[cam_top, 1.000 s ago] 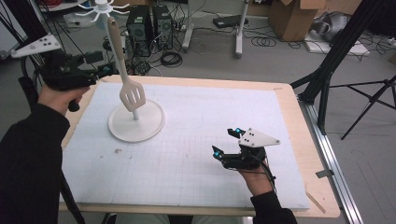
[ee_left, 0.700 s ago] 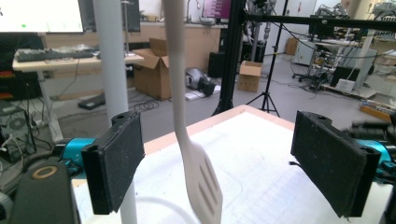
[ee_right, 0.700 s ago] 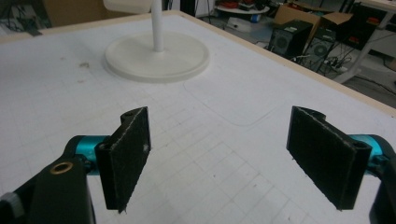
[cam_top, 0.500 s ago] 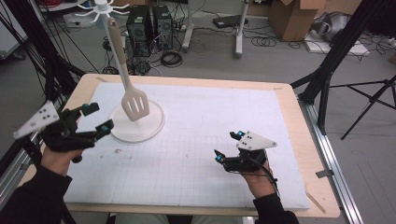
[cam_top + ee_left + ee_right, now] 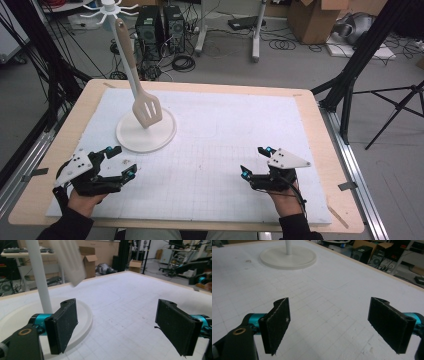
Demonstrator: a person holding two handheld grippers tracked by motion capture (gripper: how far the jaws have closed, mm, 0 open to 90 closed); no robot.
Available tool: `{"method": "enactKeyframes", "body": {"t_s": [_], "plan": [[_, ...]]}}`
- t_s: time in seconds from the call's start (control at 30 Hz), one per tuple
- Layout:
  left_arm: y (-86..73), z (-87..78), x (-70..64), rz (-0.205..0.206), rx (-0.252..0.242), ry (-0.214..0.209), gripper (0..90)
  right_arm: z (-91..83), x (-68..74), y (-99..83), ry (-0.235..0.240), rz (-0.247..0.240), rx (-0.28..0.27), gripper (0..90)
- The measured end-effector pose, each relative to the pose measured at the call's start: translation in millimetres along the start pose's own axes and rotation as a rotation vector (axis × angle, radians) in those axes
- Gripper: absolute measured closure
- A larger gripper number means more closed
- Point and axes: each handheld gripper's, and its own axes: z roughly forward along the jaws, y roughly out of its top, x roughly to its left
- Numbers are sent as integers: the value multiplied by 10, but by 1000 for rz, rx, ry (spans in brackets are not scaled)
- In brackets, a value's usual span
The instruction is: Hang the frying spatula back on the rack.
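Surface: white gridded mat (image 5: 225, 145) on a pale wooden table (image 5: 330, 150), in a workshop with cables and computer towers (image 5: 160, 27) on the floor beyond.
Left gripper: left gripper (image 5: 117, 162) held in the person's hand at the near left of the mat; jaws spread wide, nothing between them. In the left gripper view (image 5: 116, 326) both black pads stand well apart over bare mat.
Right gripper: right gripper (image 5: 255, 162) held at the near right of the mat; jaws likewise wide and empty, confirmed in the right gripper view (image 5: 329, 325).
Spatula: cream slotted spatula (image 5: 145, 107) hanging from the rack, its handle running up and back, the blade low and just above the base; well apart from both grippers.
Rack: white stand with a round base (image 5: 165, 132) on the far left of the mat, just ahead of the left gripper; its post (image 5: 40, 277) rises beside the left jaw in the left gripper view, and its hooked top (image 5: 107, 6) shows in the high view.
Contact: neither gripper touches spatula or rack.
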Motion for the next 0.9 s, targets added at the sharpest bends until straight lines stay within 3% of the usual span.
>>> {"method": "enactKeyframes", "body": {"t_s": [0.1,0.2,0.53,0.9], "plan": [[-95,41,7,1,37,-6,212,-57,-18,-15,-15,19,-33,169],[-95,31,8,-2,27,2,209,-102,-38,-24,-36,25,-48,169],[-87,-39,-16,10,22,3,201,-141,1,-35,-57,28,-40,170],[-99,-42,0,5,29,10,201,-62,-9,-60,-40,37,-20,170]]}}
